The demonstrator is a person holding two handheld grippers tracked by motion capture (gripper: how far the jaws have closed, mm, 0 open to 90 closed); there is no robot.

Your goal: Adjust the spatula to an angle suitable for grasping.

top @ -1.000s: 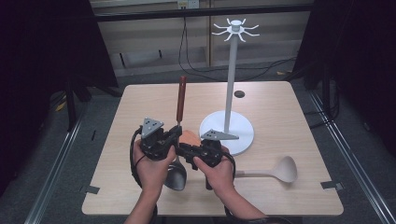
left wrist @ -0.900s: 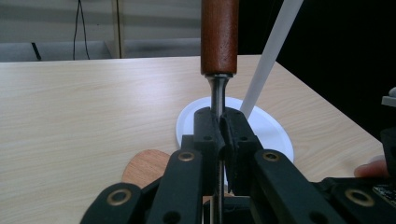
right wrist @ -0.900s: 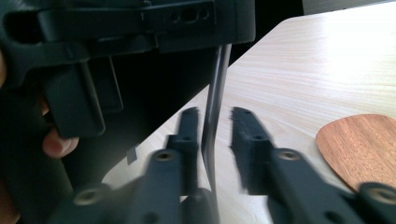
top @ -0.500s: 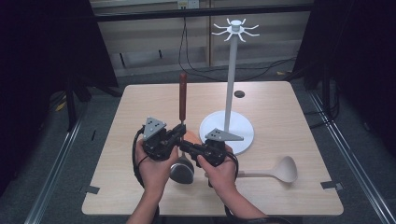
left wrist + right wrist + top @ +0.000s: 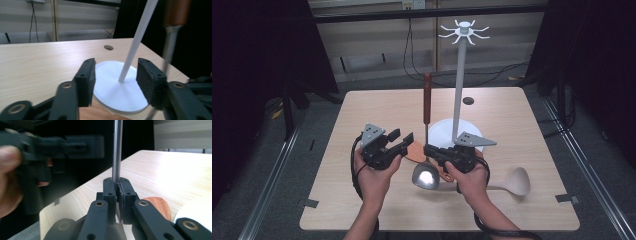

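Upright, steel ladle [image 5: 427,150], brown handle.

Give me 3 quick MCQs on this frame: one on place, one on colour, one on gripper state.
1. Where does the pale ladle lie?
A. on the table to the right of the right gripper
B. hung on the stand
C. on the floor

2. What colour is the handle of the metal ladle?
A. blue
B. reddish brown
C. white

3. How does the left gripper stand?
A. shut on the ladle
B. shut on the pole
C. open, holding nothing

Answers: 1 A, it lies flat on the table beyond the right gripper. 2 B, its upright handle is reddish brown. 3 C, in the left gripper view the jaws stand apart, the white stand behind.
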